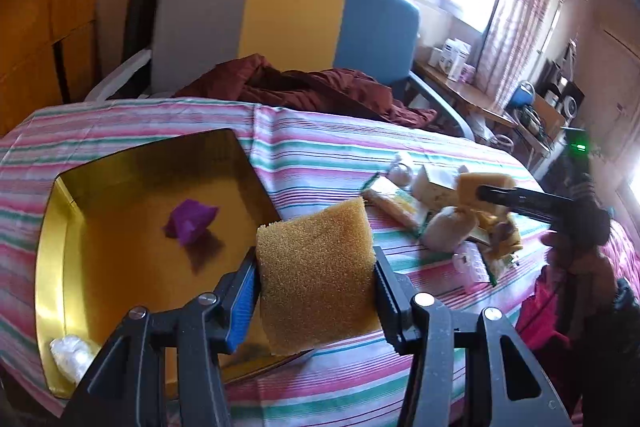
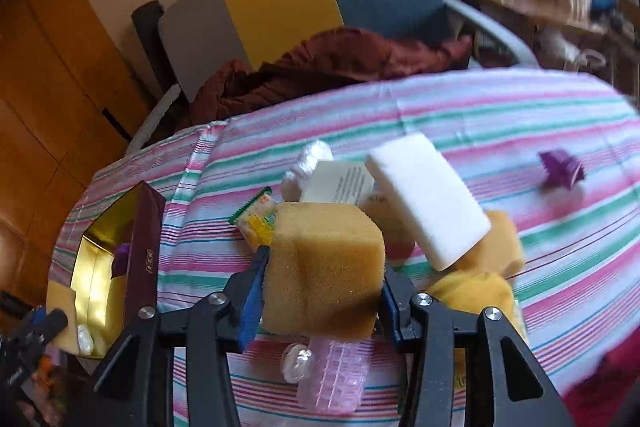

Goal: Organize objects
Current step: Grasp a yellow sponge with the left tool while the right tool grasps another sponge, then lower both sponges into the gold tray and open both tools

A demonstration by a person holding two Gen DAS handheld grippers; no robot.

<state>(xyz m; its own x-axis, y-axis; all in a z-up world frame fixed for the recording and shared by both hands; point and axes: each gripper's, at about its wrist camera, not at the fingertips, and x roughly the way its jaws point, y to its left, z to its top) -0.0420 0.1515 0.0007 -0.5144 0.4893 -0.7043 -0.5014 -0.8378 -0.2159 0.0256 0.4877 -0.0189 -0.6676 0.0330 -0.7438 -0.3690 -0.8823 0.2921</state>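
Both grippers clamp sponges.
Left gripper [image 1: 316,291] grips a sponge [image 1: 316,267] beside the gold tray [image 1: 56,239]; right gripper [image 2: 320,291] squeezes another sponge [image 2: 324,267] above clutter.

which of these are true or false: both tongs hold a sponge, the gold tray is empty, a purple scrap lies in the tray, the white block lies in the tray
1. Left tongs and right tongs each grip a tan porous sponge block. True.
2. The gold shiny square tray is empty. False: it holds items.
3. A crumpled purple scrap lies in the tray. True.
4. The white rectangular foam block lies in the tray. False: it rests on the pile on the striped cloth.
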